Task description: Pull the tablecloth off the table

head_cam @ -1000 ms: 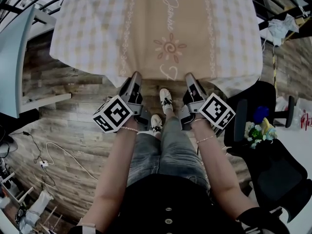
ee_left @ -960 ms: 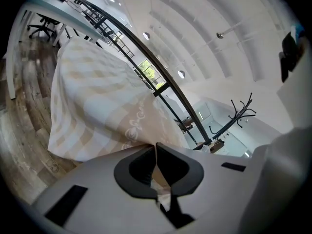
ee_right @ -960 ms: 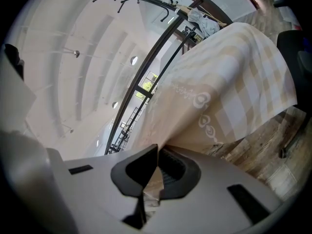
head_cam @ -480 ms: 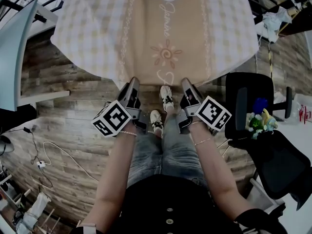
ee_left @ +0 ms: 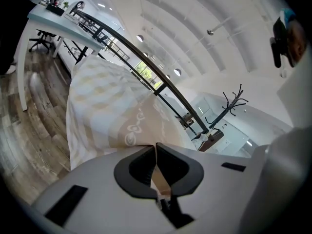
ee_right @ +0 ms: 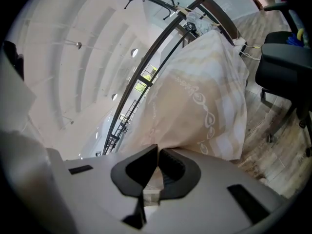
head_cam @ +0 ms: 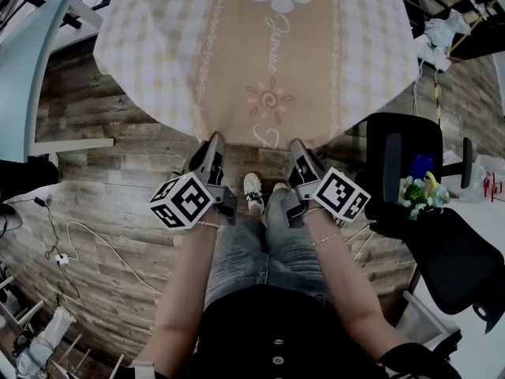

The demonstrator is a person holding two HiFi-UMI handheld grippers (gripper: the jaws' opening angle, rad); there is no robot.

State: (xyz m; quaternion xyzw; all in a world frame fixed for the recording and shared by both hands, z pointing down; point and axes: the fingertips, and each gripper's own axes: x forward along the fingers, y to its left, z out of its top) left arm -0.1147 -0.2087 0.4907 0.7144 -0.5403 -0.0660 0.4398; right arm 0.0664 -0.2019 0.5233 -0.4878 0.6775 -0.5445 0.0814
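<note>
- Two grippers pinch the near hem of the tablecloth (head_cam: 268, 54), one at each side of the small heart printed at the end of its tan middle band.
- Left gripper (ee_left: 155, 150): the jaws are pressed together on a fold of the cloth. A thin strip of tan fabric runs down the slit between the dark pads, and the rest of the cloth rises away from the tips.
- Right gripper (ee_right: 158, 152): the jaws are likewise pressed together on the hem, with pale fabric caught between the pads.
- Tablecloth: beige-and-white checks on both sides, and a tan band down the middle bearing a white daisy, cursive lettering, a swirl flower and the heart. It hides the tabletop beneath it, and its near edge is drawn out over the wooden floor (head_cam: 102, 172) toward the person.
- Each gripper carries a marker cube (head_cam: 181, 201) on the end away from the tablecloth, by the person's wrists.
- Just below the hem, between the two grippers, the person's white shoes (head_cam: 252, 189) stand on the floor.
- Right of the tablecloth a black office chair (head_cam: 410, 160) stands clear of the cloth; left of it a pale desk (head_cam: 28, 77) shows.
</note>
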